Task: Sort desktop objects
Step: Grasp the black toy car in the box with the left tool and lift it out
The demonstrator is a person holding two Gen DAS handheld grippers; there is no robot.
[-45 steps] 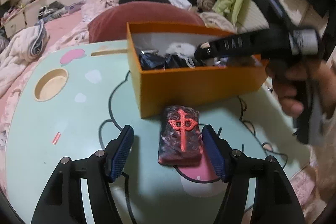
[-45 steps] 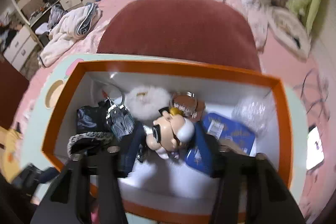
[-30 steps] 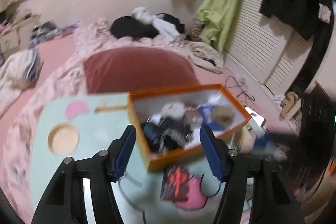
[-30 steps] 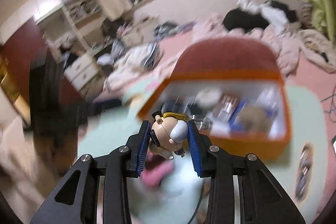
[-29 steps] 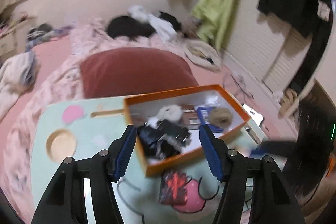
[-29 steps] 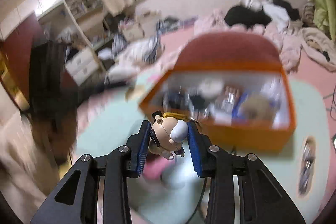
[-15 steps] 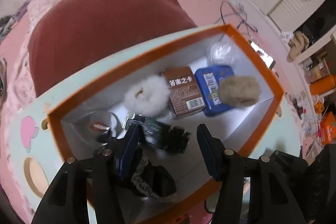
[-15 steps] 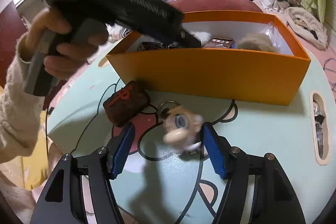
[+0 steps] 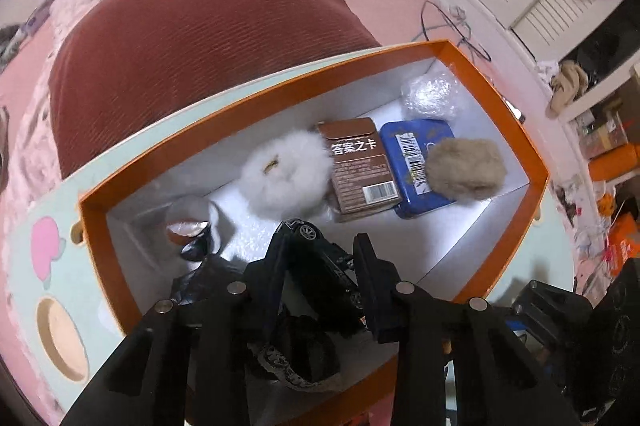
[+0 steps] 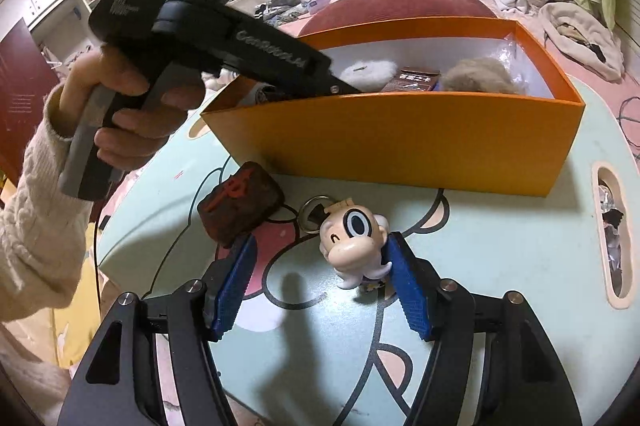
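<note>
My left gripper (image 9: 320,286) reaches into the orange box (image 9: 520,130) and its jaws are closed onto a black toy car (image 9: 324,266). The box also holds a white fluffy pouch (image 9: 284,174), a brown card box (image 9: 360,166), a blue tin (image 9: 416,162) and a tan furry pouch (image 9: 464,166). My right gripper (image 10: 320,286) is open over the table. A big-headed figurine keychain (image 10: 354,238) lies between its pads, close to the right one. A dark block with a red character (image 10: 240,202) lies to its left.
The mint cartoon-print table (image 10: 500,246) carries the orange box (image 10: 400,142) at the back. My left hand and gripper body (image 10: 192,26) hang over the box's left end. A red cushion (image 9: 200,26) and clothes lie beyond the table.
My left gripper has narrowed onto the black toy car inside the box. My right gripper has let go of the figurine, which now rests on the table between the open pads.
</note>
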